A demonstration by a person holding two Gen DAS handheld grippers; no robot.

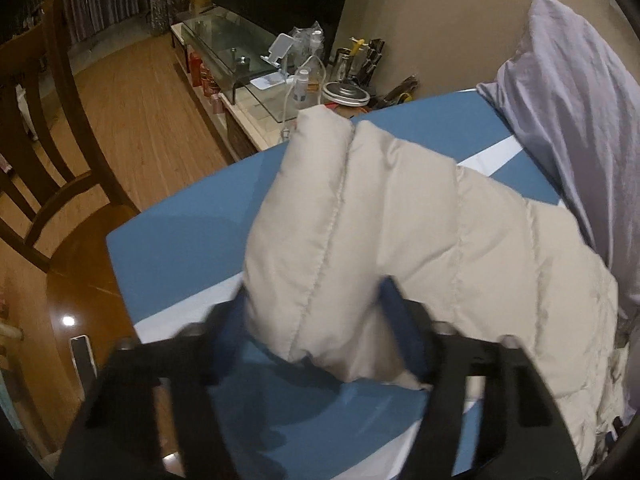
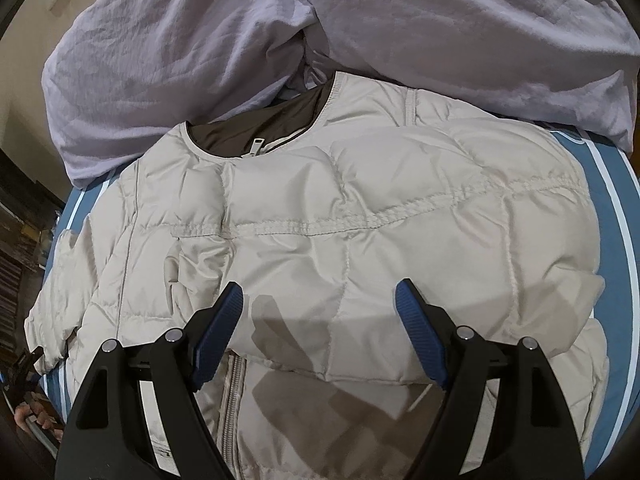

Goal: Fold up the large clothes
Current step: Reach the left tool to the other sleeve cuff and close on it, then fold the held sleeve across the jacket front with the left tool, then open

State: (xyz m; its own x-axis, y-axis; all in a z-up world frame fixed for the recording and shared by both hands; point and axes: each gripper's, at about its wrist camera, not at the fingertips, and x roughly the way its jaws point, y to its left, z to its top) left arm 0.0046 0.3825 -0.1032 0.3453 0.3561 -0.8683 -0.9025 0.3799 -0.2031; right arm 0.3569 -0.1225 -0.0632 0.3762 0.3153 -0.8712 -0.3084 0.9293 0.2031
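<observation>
A cream quilted puffer jacket [image 2: 340, 220] lies front up on a blue sheet with white stripes [image 2: 616, 248], collar toward the pillows. Its right sleeve is folded across the chest. My right gripper [image 2: 320, 296] is open and empty, hovering just above the jacket's lower front. In the left wrist view, my left gripper [image 1: 316, 304] is shut on the jacket's left sleeve [image 1: 360, 216] and holds its cuff end lifted above the blue sheet [image 1: 180, 248]. The blue finger pads [image 1: 400, 320] press on the sleeve from both sides.
Lavender pillows [image 2: 200, 52] lie against the wall behind the jacket and show in the left wrist view [image 1: 576, 92]. A wooden chair [image 1: 48, 152] stands left of the bed. A cluttered side counter with a glass shelf [image 1: 232, 56] sits beyond the bed's corner.
</observation>
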